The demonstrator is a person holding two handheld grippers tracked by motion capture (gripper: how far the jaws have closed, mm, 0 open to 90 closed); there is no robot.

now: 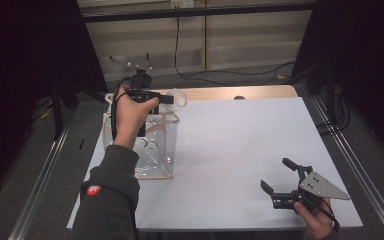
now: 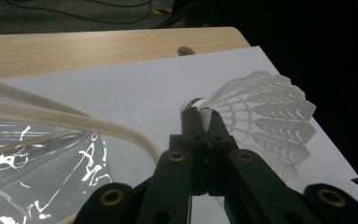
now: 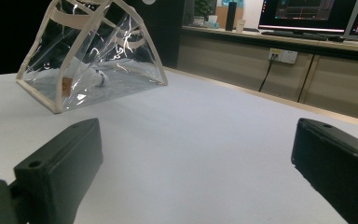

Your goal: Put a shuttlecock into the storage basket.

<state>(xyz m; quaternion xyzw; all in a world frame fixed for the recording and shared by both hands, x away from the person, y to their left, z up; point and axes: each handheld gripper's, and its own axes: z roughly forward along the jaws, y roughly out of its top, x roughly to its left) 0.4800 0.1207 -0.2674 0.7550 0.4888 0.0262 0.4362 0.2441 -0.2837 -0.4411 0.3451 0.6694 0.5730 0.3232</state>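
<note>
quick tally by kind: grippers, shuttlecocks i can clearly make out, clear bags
grippers: 2, left gripper and right gripper
shuttlecocks: 2, one in the left gripper, one in the bag
clear bags: 1, bag
total: 5

No text or label can be read.
</note>
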